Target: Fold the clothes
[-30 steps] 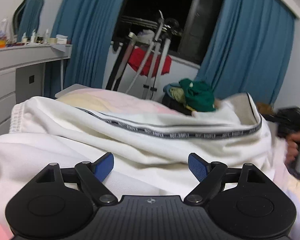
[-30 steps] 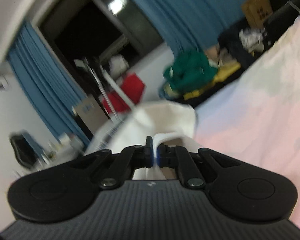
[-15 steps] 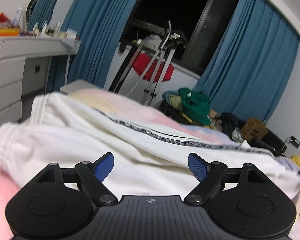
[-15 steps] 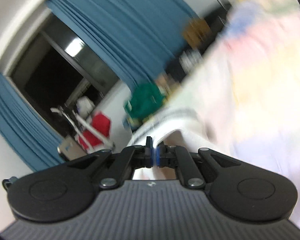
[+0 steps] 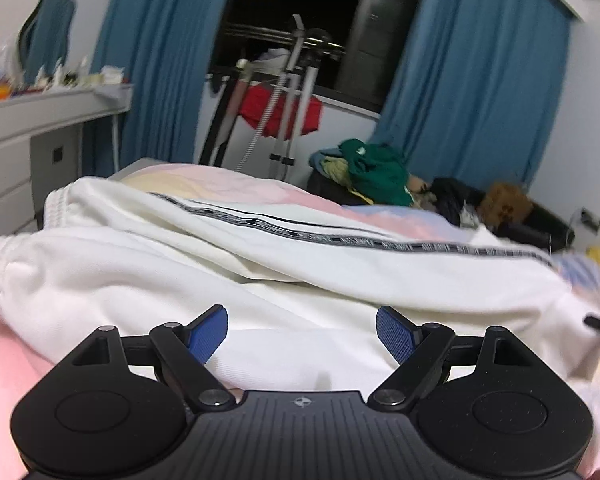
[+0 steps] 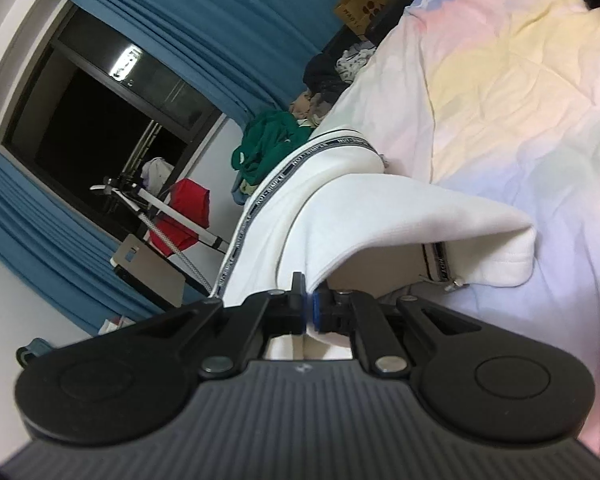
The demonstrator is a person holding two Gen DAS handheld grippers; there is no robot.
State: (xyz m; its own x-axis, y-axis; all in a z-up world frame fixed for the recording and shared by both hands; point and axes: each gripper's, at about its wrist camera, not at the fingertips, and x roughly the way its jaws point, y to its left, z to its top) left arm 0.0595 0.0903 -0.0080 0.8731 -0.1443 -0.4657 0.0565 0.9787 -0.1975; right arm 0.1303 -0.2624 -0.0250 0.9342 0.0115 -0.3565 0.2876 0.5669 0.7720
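Nearest in the left view, left gripper (image 5: 302,334) spread wide, blue fingers (image 5: 208,334) apart and empty, poised low over the trousers (image 5: 260,280) without a clear touch. Nearest in the right view, right gripper (image 6: 307,308) pinched almost fully closed on a fold of the white cloth (image 6: 380,220), lifted into a tented flap above the bed (image 6: 520,100).

Probably mid-fold, one end of the garment carried across by the right gripper. Best done by keeping that pinch firm, drawing the flap flat and level rather than high, and lining up the edge with the layer beneath before release. Worth bringing the free left gripper onto the lower cloth as an anchor, so the bottom layer would not drag along. Risk of a bunched or skewed fold if pulled too fast.

Farther out, trousers lay stretched across the pastel bed, elastic waistband (image 5: 4,272) at the left, dark lettered stripe (image 5: 340,236) along the upper edge. Beyond the bed, a green garment (image 5: 376,168) on a dark heap, a drying rack (image 5: 292,92) with something red, a white desk (image 5: 40,120) at the left, blue curtains (image 5: 472,92) beside a dark window.
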